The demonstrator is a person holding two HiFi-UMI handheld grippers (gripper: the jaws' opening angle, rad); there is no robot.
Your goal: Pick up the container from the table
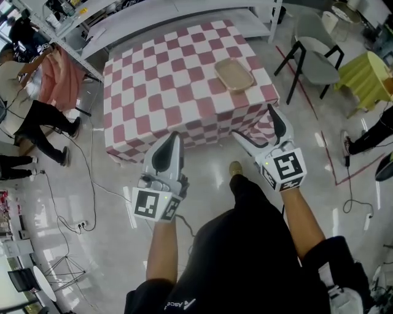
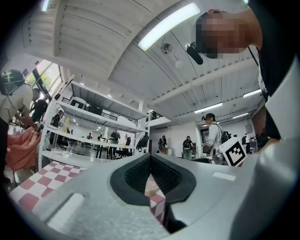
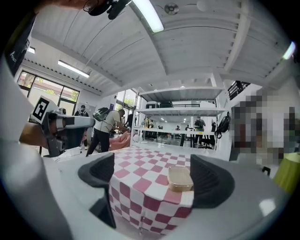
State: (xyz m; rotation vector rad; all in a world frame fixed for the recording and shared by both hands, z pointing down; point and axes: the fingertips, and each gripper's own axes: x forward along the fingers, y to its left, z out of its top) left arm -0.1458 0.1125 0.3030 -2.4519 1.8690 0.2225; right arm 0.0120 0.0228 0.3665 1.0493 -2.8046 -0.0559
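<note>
**Tan container waiting near the surface's right edge, both tongs short of it**

A shallow tan container (image 1: 234, 74) with rounded corners is sitting on the surface (image 1: 159, 92), which is wearing a red-and-white checked cloth (image 1: 141, 132) that is hanging down over its sides. The container is lying towards the right-hand edge, set back from the near right corner, with nothing else on the cloth around it. Whether anything is lying inside it cannot be made out from any view.

The left tongs (image 1: 174, 137) are pressing fully together with nothing between them, and they are pointing at the near edge from over the floor (image 1: 116, 245). In the left gripper view only a sliver of checked cloth is showing past their closed pads (image 2: 161, 176). The right tongs (image 1: 253, 121) are standing wide apart and empty, hovering by the near right corner. In the right gripper view the container (image 3: 180, 179) is showing in the gap between the spread pads (image 3: 101, 171), well apart from them.

The rest of the cloth is lying bare to the container's left and behind it. Shiny floor is running along the near side, where the person's shoe (image 1: 235, 167) is standing. A dark chair (image 1: 310, 58) is standing just beyond the right edge, a yellow-green covered table (image 1: 365, 76) past that. White shelving (image 1: 184, 12) is running behind the far edge, and a cable (image 1: 92, 178) is trailing over the floor at the left.
</note>
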